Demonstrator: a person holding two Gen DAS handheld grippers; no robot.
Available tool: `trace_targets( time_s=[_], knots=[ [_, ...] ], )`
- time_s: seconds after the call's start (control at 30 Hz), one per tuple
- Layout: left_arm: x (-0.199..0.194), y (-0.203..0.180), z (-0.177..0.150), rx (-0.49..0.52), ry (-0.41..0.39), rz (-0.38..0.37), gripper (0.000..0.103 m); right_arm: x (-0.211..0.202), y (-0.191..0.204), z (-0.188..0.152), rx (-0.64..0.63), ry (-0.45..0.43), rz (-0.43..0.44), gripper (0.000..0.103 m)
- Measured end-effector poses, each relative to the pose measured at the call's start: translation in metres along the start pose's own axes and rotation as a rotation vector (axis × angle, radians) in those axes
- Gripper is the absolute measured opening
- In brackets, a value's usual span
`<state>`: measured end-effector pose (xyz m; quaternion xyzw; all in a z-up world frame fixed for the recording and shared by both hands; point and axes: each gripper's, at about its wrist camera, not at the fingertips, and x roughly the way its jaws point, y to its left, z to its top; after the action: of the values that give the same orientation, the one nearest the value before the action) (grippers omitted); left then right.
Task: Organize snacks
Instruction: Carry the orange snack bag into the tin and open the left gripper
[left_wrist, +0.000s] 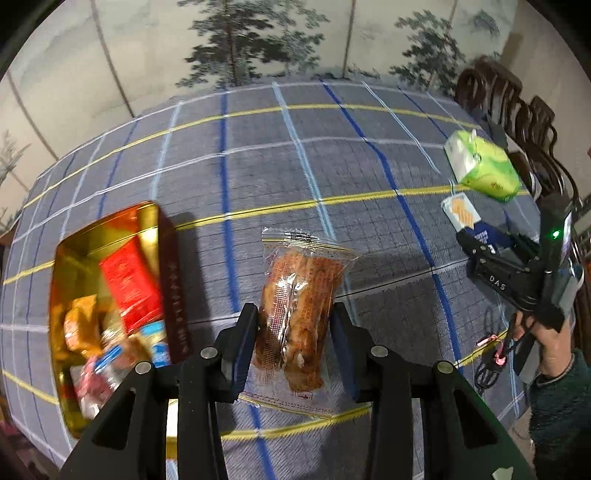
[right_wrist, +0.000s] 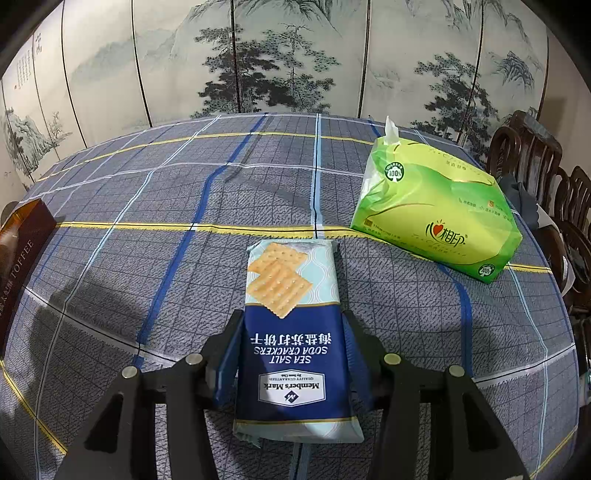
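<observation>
My left gripper is shut on a clear packet of orange-brown snack and holds it above the checked tablecloth. To its left lies an open gold tin with a red packet and several other snacks inside. My right gripper is shut on a blue and pale pack of soda crackers, low over the cloth. In the left wrist view that right gripper sits at the far right with the cracker pack sticking out of it, and a hand grips its handle.
A green tissue pack lies at the right of the table, just beyond the crackers. The tin's dark red side, marked TOFFEE, shows at the left edge. Dark wooden chairs stand along the right side. A painted folding screen backs the table.
</observation>
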<state>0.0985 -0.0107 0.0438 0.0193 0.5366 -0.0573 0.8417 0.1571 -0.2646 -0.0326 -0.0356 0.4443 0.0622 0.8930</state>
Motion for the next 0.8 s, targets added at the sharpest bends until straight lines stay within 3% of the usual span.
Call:
trace_targets(
  time_s=[0.37, 0.8],
  knots=[
    [-0.042, 0.069, -0.017, -0.124, -0.049, 0.103, 0.036, 0.0, 0.0, 0.0, 0.0, 0.0, 0.0, 0.052],
    [-0.036, 0.147, -0.037, -0.257, -0.018, 0.212, 0.036, 0.0, 0.0, 0.0, 0.0, 0.0, 0.0, 0.052]
  ],
)
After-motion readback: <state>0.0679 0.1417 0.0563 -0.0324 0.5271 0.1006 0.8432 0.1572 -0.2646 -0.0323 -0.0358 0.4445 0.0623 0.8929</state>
